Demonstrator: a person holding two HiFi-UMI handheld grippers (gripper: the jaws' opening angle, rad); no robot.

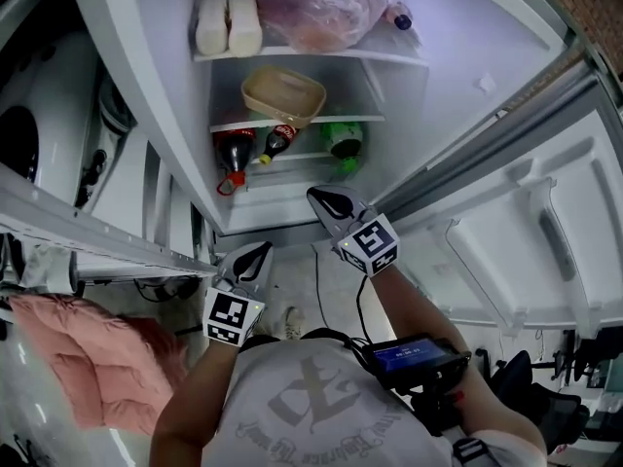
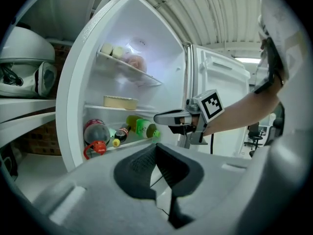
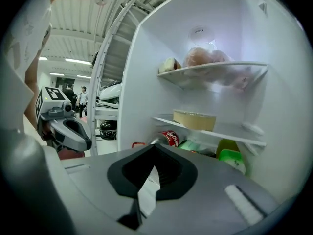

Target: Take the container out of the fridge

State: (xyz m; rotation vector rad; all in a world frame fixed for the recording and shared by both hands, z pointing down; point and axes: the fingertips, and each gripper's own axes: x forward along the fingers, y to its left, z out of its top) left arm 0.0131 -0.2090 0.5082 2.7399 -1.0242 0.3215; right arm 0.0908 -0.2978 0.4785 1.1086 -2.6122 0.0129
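Sitting shelved, container point(image 1: 283, 95) well beyond fingers point(image 1: 336, 203).

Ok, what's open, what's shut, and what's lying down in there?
Door: open.
Container: upright on the middle shelf, untouched.
Cola bottle: lying on its side.
Green bottle: lying on its side.
Small dark bottle: lying on its side.
Left gripper: shut, empty.
Right gripper: shut, empty.

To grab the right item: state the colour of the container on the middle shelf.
The container is pale tan; the head view shows it best.
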